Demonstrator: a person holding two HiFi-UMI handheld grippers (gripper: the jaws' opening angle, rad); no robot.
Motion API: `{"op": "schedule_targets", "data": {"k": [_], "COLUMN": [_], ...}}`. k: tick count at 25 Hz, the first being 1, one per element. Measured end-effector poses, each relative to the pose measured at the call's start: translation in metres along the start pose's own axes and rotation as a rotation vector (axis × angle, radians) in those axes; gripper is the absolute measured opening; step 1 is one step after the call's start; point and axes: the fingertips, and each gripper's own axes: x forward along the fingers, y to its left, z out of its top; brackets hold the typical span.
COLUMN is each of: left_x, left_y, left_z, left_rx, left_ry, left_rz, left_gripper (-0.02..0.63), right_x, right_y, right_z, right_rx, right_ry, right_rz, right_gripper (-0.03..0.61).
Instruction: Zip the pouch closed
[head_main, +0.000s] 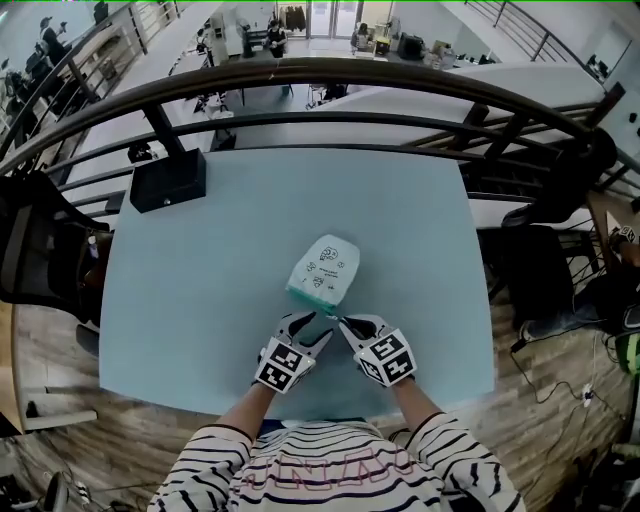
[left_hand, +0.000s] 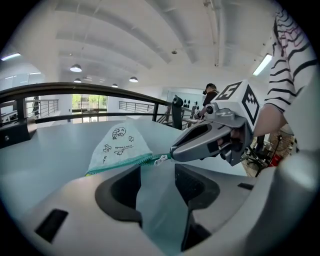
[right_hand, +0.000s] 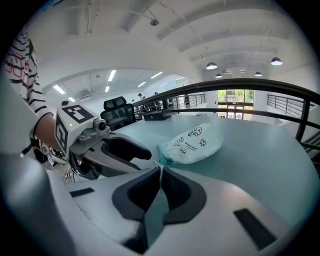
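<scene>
A pale teal pouch with small printed drawings lies in the middle of the table, its zipper edge towards me. The zipper's teal teeth run along the pouch's near edge to the small metal zipper pull. My right gripper is shut on that zipper pull at the pouch's near right corner. My left gripper stands open just short of the pouch, close beside the right one, with nothing between its jaws.
A black box sits at the table's far left corner. A dark curved railing runs behind the table's far edge. My striped sleeves are at the near edge, and chairs stand off both sides.
</scene>
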Motion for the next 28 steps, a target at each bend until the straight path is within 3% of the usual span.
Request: {"op": "schedule_targets", "data": {"k": [21, 28], "left_x": [-0.031, -0.052], "left_y": [-0.057, -0.067], "left_z": [0.002, -0.005], "left_rx": [0.12, 0.082], "left_ry": [-0.052, -0.078], "left_rz": [-0.303, -0.378], "left_gripper": [0.19, 0.124], "right_x": [-0.035, -0.041], "right_y": [0.044, 0.066], "right_z": [-0.011, -0.015], "right_rx": [0.094, 0.117], "right_ry": [-0.041, -0.055], "right_rz": [-0.148, -0.171], "right_gripper": [0.038, 0.038]}}
